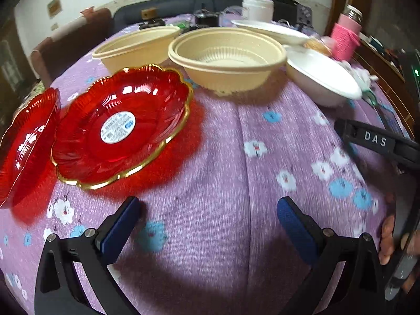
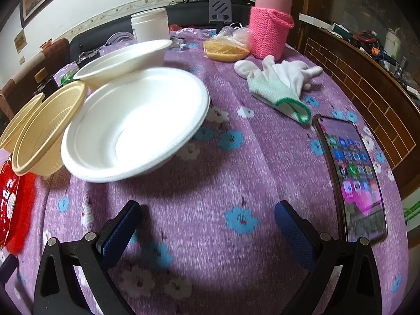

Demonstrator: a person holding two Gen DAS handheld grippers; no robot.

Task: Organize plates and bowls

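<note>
— What does your left camera catch that the right one misses?

— Two red plates: one with a gold rim and a white sticker, whole, and a second red plate touching it at the worktop's left edge. My right camera gets only a red sliver at its left border. The left view also shows my right gripper coming in from the right edge.

— And the right camera?

— A lit phone lying along the right edge of the worktop, white gloves beyond it, a small orange dish and a bottle in a pink knitted sleeve toward the far right corner.

— What about the bowls?

— Four: a near beige bowl, a far beige bowl, a near white bowl, and a far white bowl behind it. A white jar stands behind them.

— Your fingers?

— My left fingers and my right fingers are both spread wide, holding nothing, above bare cloth near the front edge.
</note>
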